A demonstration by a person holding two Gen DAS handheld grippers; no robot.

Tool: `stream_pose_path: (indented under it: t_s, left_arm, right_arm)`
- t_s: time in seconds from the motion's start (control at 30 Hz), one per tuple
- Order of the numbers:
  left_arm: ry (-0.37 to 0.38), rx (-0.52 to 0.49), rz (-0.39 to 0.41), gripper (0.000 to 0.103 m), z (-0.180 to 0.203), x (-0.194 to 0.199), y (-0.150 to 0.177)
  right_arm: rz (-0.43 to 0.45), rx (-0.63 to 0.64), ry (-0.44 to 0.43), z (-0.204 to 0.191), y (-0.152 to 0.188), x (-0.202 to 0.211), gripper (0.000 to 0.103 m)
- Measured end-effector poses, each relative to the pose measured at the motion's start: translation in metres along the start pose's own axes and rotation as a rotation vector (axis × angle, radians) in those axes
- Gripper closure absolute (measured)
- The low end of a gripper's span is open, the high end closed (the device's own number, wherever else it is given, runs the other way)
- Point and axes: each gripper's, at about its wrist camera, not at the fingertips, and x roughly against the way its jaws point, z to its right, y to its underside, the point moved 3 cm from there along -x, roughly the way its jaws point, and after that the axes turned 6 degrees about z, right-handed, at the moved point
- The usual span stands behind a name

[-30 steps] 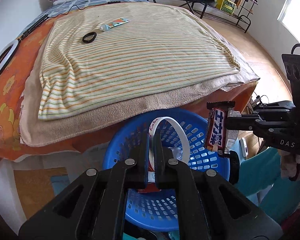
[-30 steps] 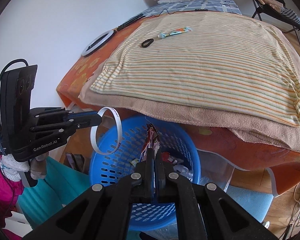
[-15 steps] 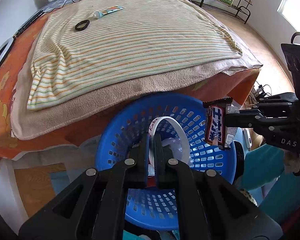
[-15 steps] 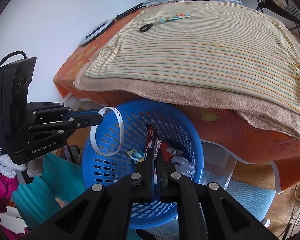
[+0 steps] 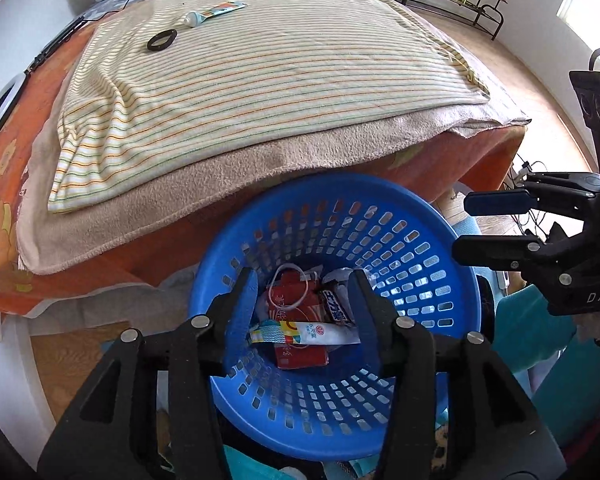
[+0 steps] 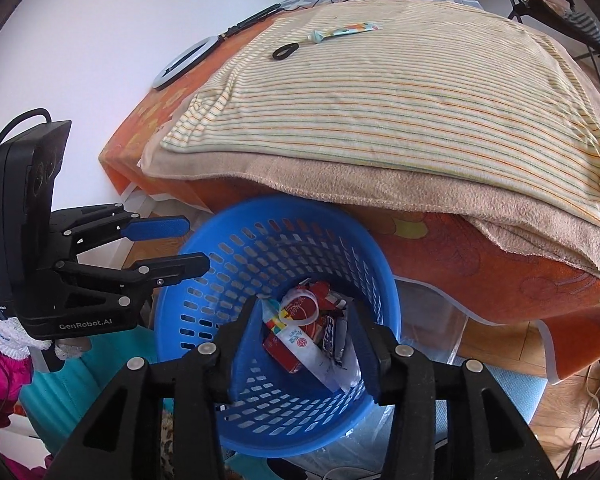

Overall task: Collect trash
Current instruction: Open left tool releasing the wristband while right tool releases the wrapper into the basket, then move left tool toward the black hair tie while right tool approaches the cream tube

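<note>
A blue perforated basket point(image 5: 416, 216) point(image 6: 204, 264) stands below the bed's near edge. Inside lie a red box point(image 5: 300, 316) point(image 6: 284, 352), a white paper ring point(image 5: 290, 290) point(image 6: 302, 312), a dark candy bar wrapper point(image 5: 336, 308) point(image 6: 330, 334) and a white sachet point(image 5: 308, 330) point(image 6: 304, 350). My left gripper point(image 5: 304, 284) point(image 6: 188, 242) is open and empty above the basket. My right gripper point(image 6: 306, 310) point(image 5: 476, 226) is open and empty above the basket too.
A striped cloth point(image 5: 260, 60) point(image 6: 400, 88) covers the bed. On it lie a black ring point(image 5: 162, 40) point(image 6: 285, 51) and a small tube point(image 5: 212, 14) point(image 6: 340, 33). A white ring light point(image 6: 186, 62) lies at the bed's left side. Teal fabric point(image 5: 540, 340) lies beside the basket.
Both grippers have opened. The white paper ring has dropped from the left gripper and the candy bar wrapper from the right gripper into the basket.
</note>
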Motion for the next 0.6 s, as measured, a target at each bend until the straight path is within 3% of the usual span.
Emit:
stream_pose_path:
  t_s: [0.2,0.23,0.33,0.6]
  left_arm:
    - [-0.029,0.013,0.003,0.033,-0.007,-0.001,0.0]
    - [-0.031,0.017,0.003,0.032,-0.008,-0.001,0.0]
    - [-0.036,0.029,-0.002,0.03,-0.012,-0.002,0.0]
    - [-0.041,0.052,-0.004,0.03,-0.019,-0.002,-0.004]
  right_arm:
    - [-0.003,0.004,0.039,0.002,0.001,0.0,0.042]
    - [-0.002,0.006,0.047,0.003,0.0,0.0,0.035]
    - [0.014,0.019,0.068,0.002,-0.001,0.002,0.02]
    - [0.029,0.065,0.14,-0.001,-0.005,0.004,0.017]
